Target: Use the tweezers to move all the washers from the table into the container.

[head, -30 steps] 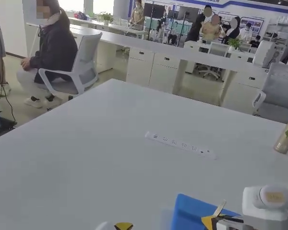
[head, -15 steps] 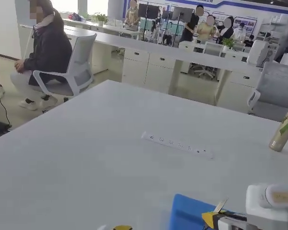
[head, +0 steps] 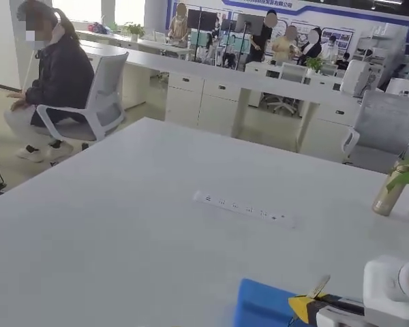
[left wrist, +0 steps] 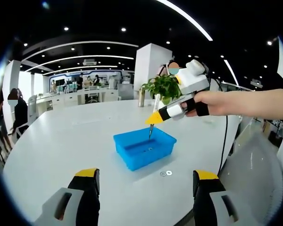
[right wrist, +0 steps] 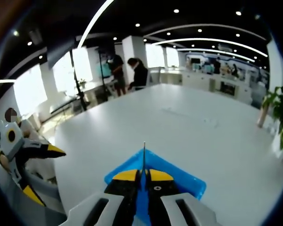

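On the worktop [left wrist: 61,141], just beside the blue container [left wrist: 141,162], two washers [left wrist: 166,173] lie flat; being thin, they could slip from the tweezers [left wrist: 151,131] and skid away. The left gripper [left wrist: 146,174] is spread wide, empty; the right gripper [right wrist: 143,175] is clenched on the tweezers, tips above the container

- No text, brand, number or sign is legible in any view.
- Blue band with white characters along the top of the far wall [head: 276,5], head view: lettering present, too small and blurred to read.
- Framed blue-toned posters on the far wall [head: 332,37], head view: print noted, not readable.
- Long white plastic power strip lying on the white desk [head: 242,209], head view: small dark marks along its top, none resolving into characters.
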Demonstrator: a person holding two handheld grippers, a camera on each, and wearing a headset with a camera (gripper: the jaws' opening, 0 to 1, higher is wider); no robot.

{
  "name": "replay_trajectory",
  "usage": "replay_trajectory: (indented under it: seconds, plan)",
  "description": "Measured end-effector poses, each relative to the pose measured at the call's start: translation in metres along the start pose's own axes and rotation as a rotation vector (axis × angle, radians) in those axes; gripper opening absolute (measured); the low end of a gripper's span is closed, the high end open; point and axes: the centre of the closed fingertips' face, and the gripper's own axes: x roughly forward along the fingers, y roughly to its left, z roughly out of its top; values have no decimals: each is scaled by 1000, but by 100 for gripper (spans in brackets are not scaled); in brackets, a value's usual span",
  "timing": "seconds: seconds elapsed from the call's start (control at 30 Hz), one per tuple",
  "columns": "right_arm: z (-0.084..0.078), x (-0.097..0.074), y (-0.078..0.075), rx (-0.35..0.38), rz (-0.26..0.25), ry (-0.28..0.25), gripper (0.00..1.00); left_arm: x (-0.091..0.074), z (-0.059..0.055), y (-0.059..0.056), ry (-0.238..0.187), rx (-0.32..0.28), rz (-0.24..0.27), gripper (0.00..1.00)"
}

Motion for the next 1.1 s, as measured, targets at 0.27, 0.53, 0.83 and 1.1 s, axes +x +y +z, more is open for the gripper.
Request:
replay_trajectory:
  seconds: [0.27, 0.53, 0.83, 1.1]
  plan:
    - [8, -14, 17, -20, 18, -21, 3, 0, 0, -3, 3, 10, -12, 82]
    - [3, -22, 31, -8, 33, -28, 3, 1, 0, -5, 4, 14, -18, 82]
    - [-19, -26, 46, 22, 53, 2, 3, -1, 2, -2, -11, 6, -9, 82]
    - [-52, -19, 53, 52, 68, 60, 3, -2, 3, -2, -16, 5, -6, 82]
